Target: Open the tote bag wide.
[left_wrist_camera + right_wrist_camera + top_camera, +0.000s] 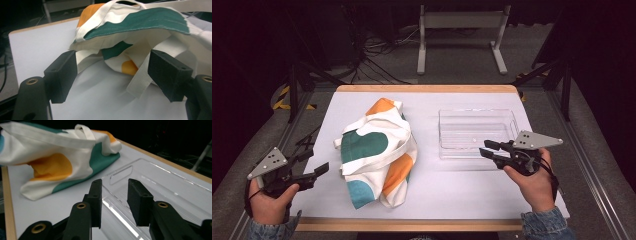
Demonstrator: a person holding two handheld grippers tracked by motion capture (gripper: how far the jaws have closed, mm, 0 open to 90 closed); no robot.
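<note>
Bag (378, 152): crumpled on worktop (462, 185).
Left gripper (314, 167): jaws spread wide, beside bag.
Right gripper (488, 149): jaws narrowly parted, over tray (477, 131) rim.

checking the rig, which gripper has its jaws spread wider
The left gripper: in its own view the jaws stand far apart, framing the bag. The right gripper, over the tray's near edge, shows a narrower gap.

White table (437, 190); grey floor (462, 65), metal stand (462, 20) behind
</note>
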